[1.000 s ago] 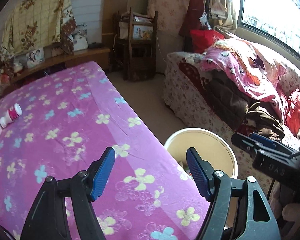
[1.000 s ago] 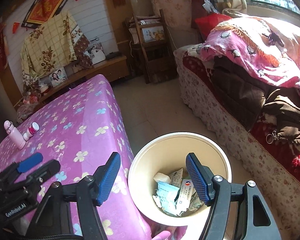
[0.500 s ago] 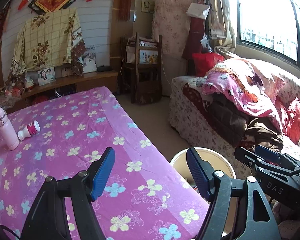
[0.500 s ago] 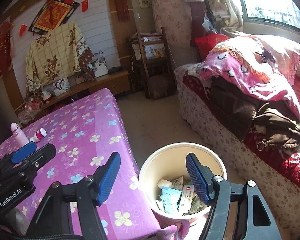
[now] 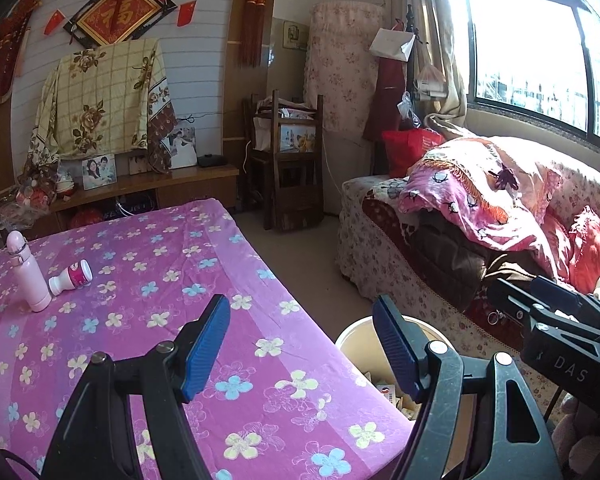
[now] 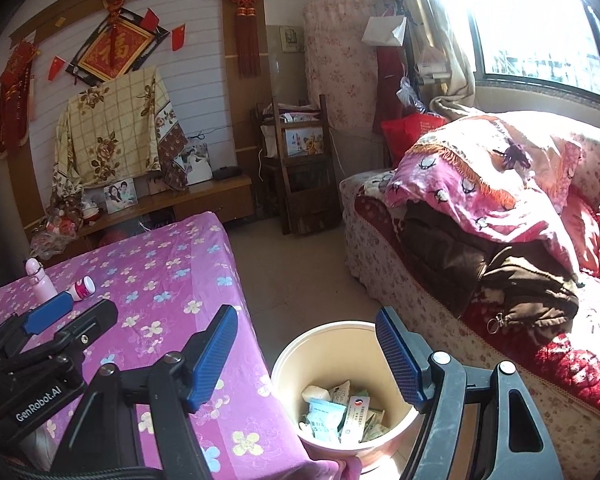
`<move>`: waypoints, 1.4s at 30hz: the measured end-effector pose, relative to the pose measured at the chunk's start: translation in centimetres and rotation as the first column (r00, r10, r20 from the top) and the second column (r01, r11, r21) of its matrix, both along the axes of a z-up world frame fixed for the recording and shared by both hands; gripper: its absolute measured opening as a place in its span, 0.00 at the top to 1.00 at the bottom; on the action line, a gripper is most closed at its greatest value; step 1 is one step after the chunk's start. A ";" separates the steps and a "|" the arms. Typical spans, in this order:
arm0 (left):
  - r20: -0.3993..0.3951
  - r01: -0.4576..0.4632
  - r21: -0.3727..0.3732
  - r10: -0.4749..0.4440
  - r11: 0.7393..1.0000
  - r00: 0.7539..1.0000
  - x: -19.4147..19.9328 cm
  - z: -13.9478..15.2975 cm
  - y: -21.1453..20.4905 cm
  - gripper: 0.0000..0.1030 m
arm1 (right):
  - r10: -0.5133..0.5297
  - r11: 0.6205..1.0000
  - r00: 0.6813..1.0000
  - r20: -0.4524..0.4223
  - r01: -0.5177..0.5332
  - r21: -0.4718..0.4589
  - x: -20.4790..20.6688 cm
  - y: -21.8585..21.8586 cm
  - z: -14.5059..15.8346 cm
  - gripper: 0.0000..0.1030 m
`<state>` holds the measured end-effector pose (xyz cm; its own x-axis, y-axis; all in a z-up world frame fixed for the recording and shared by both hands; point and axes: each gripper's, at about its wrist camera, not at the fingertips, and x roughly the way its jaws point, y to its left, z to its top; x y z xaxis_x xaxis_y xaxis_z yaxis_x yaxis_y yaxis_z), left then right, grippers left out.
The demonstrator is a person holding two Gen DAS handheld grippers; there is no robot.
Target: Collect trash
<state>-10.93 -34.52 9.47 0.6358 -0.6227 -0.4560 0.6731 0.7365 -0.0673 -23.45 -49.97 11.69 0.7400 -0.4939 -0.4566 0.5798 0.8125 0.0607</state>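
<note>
A cream bin (image 6: 332, 344) stands on the floor by the table's near corner, with several paper wrappers and packets (image 6: 340, 412) inside. Its rim (image 5: 356, 332) shows in the left wrist view too. My right gripper (image 6: 306, 354) hangs above and in front of the bin, its jaws opening with nothing between them. My left gripper (image 5: 300, 344) is open and empty over the near edge of the purple flowered tablecloth (image 5: 140, 280). Far left on the table, a pink flask (image 5: 26, 272) stands upright and a small white-and-pink bottle (image 5: 70, 278) lies on its side beside it.
A sofa (image 6: 480, 240) heaped with a pink blanket and dark clothes runs along the right under the window. A strip of bare floor (image 6: 300, 264) lies between it and the table. A wooden chair (image 5: 288, 176) and a low shelf (image 5: 148, 184) with photos stand at the back.
Both grippers have risen and tilted up, so the bin and table sit lower in view and more of the back wall shows. The right gripper's jaws stand slightly wider.
</note>
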 end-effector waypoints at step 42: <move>0.017 -0.005 -0.007 0.005 1.000 1.000 -0.8 0.7 1.4 0.28 | 0.024 0.999 1.000 0.017 -0.023 -0.041 -0.6 1.6 1.9 0.27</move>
